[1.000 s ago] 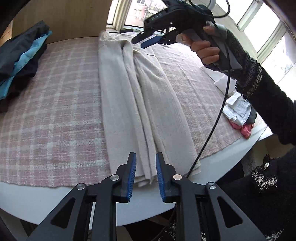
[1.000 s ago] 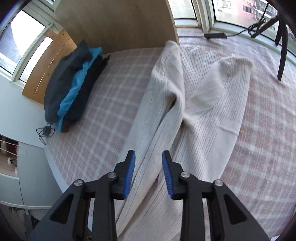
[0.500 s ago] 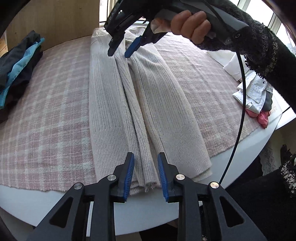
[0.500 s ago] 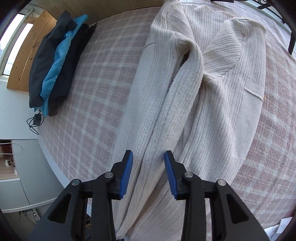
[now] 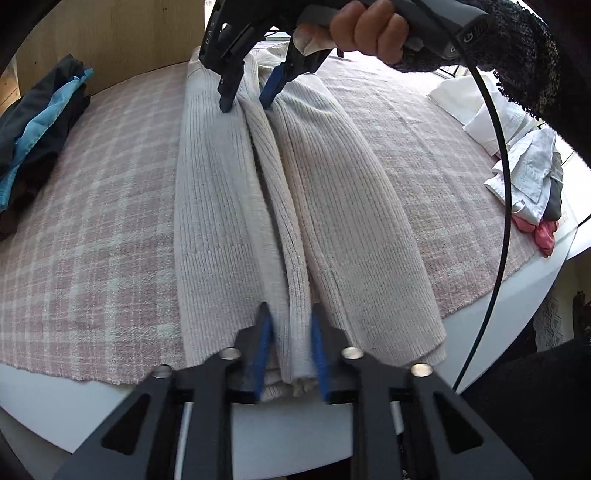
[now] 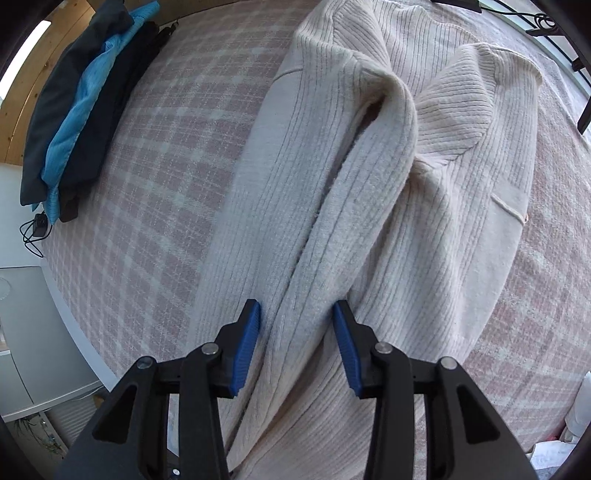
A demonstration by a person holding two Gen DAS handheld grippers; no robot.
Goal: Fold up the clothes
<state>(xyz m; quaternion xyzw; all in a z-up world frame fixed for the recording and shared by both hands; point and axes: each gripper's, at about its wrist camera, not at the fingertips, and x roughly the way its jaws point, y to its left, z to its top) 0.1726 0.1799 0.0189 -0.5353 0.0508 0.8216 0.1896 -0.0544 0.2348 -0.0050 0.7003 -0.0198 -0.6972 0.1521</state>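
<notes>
White lettering that appeared to read "DAS" ran along the black body of the right gripper (image 5: 243, 98), seen from the left wrist camera. No other text was legible.

Open hand-held gripper (image 6: 296, 341) astride cream cardigan (image 6: 388, 206).

Round white worktop (image 5: 532, 280) covered by a pink-and-white checked cloth (image 5: 85, 206), backed at the far side by a light wooden panel (image 5: 110, 33), with daylit window glazing (image 6: 26, 48) at far left and grey cabinet (image 6: 33, 332) below.
</notes>
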